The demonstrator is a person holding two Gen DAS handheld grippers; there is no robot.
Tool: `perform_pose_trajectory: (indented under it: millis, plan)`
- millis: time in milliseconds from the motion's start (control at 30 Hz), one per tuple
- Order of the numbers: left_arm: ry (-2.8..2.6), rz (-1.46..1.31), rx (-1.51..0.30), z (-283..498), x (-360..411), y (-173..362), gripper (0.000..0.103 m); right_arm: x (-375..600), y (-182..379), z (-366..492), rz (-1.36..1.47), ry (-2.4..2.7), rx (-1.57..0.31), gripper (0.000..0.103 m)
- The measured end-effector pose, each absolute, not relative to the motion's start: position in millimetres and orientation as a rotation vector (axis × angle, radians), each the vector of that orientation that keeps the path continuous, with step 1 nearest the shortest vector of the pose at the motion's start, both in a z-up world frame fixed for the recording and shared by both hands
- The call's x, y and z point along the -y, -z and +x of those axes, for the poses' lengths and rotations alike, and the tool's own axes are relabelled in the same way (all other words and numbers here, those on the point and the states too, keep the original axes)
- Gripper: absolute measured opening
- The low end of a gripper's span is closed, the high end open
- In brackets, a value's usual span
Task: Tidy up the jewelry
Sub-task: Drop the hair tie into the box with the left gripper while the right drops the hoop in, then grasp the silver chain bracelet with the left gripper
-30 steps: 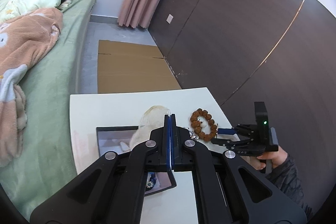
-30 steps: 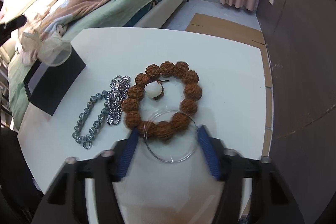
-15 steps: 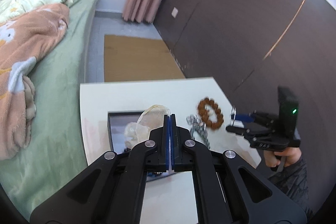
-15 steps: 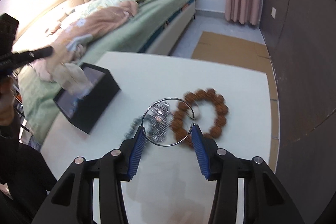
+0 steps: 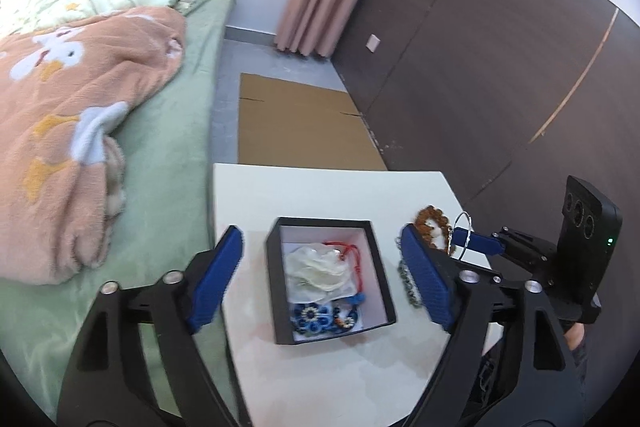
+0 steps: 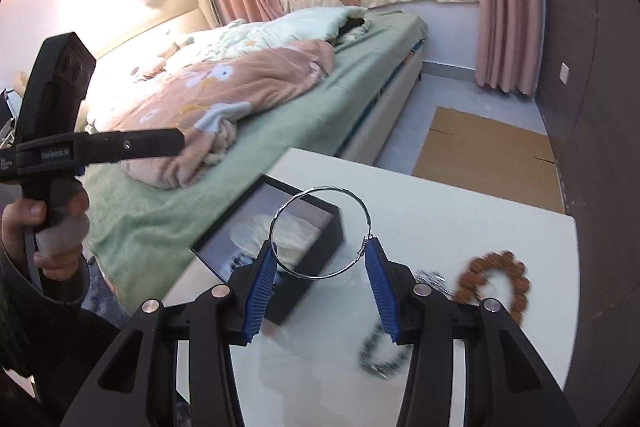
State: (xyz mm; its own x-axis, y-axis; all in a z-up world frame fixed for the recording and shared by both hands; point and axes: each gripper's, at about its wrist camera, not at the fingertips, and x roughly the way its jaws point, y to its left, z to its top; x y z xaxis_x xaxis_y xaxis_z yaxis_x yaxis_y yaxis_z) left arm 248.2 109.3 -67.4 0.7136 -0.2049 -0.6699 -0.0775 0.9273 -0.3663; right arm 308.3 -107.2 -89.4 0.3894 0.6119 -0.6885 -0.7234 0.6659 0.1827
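My left gripper point(image 5: 320, 239) hangs over the black jewelry box point(image 5: 272, 267). Its jaws are opening wide, with nothing pressed between the pads. In the box lie a sheer white pouch point(image 5: 320, 267), a red cord point(image 5: 354, 255) and a blue flower piece point(image 5: 316, 317). My right gripper point(image 6: 320, 247) is shut on a thin silver bangle point(image 6: 320, 189), held in the air near the box point(image 6: 288, 307). The bangle point(image 5: 462, 235) also shows at the right of the left wrist view. A brown bead bracelet point(image 6: 496, 279) and a silver chain point(image 6: 384, 359) lie on the white table point(image 6: 460, 219).
A bed with a green sheet point(image 5: 172, 155) and a peach blanket point(image 5: 80, 107) runs along the table's left side. Flat cardboard point(image 5: 296, 123) lies on the floor beyond the table. A dark panelled wall point(image 5: 480, 67) stands to the right. A hand point(image 6: 24, 227) holds the left gripper's handle.
My left gripper went from shut to wide apart, and the pouch it held over the box now lies inside. My right gripper lifted the bangle off the table and carried it toward the box.
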Motion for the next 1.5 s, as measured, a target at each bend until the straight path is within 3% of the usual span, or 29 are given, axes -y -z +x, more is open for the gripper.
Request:
perform_pose_trajectory:
  millis: [267, 333, 367, 400, 833, 1133, 1500]
  plan:
    - [0.019, -0.422, -0.763, 236, -129, 67, 0.090, 56, 98, 308, -0.141, -0.867, -0.840, 0.048]
    - [0.011, -0.432, -0.762, 234, -132, 67, 0.090, 50, 102, 309, -0.130, -0.860, -0.867, 0.067]
    - [0.008, -0.435, -0.761, 232, -132, 67, 0.090, 49, 103, 308, -0.120, -0.838, -0.867, 0.087]
    - [0.006, -0.439, -0.761, 231, -133, 67, 0.090, 51, 101, 307, -0.106, -0.827, -0.854, 0.092]
    - [0.059, -0.430, -0.769, 238, -94, 69, 0.090, 152, 88, 311, 0.174, -0.600, -0.896, 0.095]
    - [0.170, -0.381, -0.787, 259, -28, 72, 0.090, 223, 99, 314, 0.307, -0.395, -0.946, 0.095]
    - [0.250, -0.318, -0.913, 285, 45, 105, 0.058, 277, 112, 318, 0.428, -0.295, -0.977, 0.087]
